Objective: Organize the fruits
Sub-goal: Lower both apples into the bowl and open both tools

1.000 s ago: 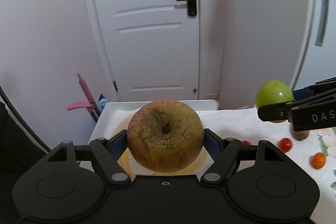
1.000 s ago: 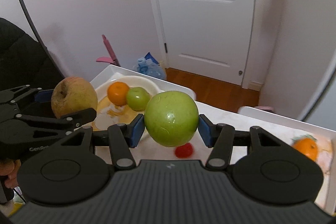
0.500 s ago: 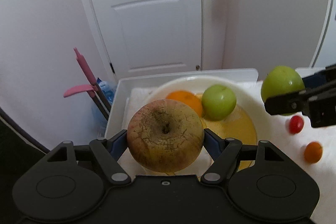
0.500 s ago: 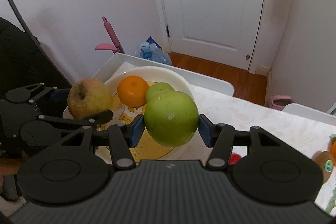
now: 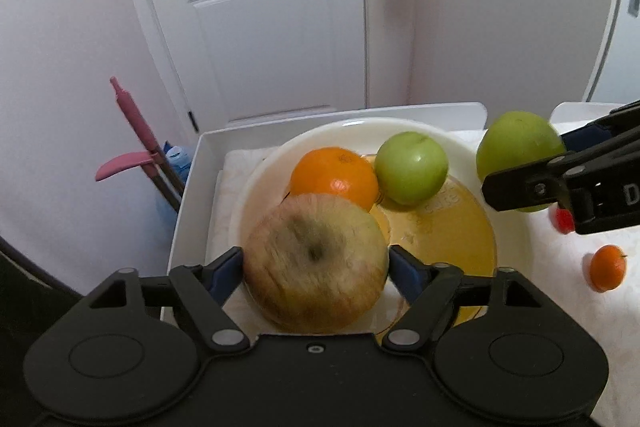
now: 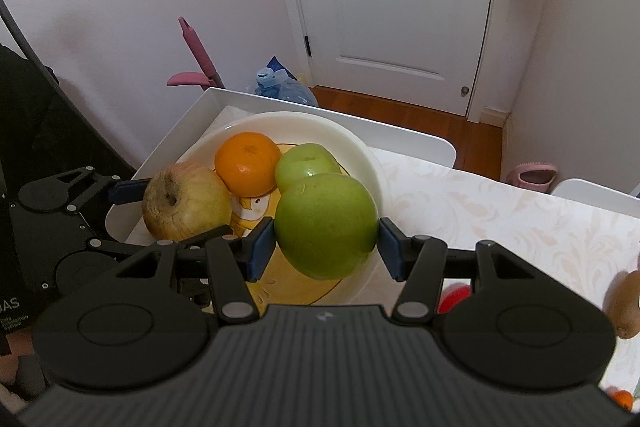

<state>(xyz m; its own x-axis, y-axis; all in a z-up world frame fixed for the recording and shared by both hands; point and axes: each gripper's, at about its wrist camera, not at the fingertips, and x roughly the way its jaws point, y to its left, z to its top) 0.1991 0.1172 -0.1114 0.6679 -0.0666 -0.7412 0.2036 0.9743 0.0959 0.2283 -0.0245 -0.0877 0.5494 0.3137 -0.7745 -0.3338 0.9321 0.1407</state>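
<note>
Bowl [image 6: 362, 151] already holds orange [image 6: 248, 163] and small green apple [image 6: 306, 167]. Left gripper [image 5: 316, 267] clamps russet apple [image 5: 316, 263] over its 7 o'clock rim; right gripper [image 6: 326, 239] pinches big green apple [image 6: 326, 225] at 4 o'clock. Neither released; tangerine [image 5: 607, 267], cherry tomato [image 5: 563, 219] left on table.

Three apples [image 5: 316, 263] [image 5: 412, 167] [image 5: 518, 155], two oranges [image 5: 334, 175] [image 5: 607, 267], one bowl [image 6: 360, 147].

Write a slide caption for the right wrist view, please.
Right gripper holds a green apple over the white bowl with an orange; left gripper brings a russet apple.
</note>
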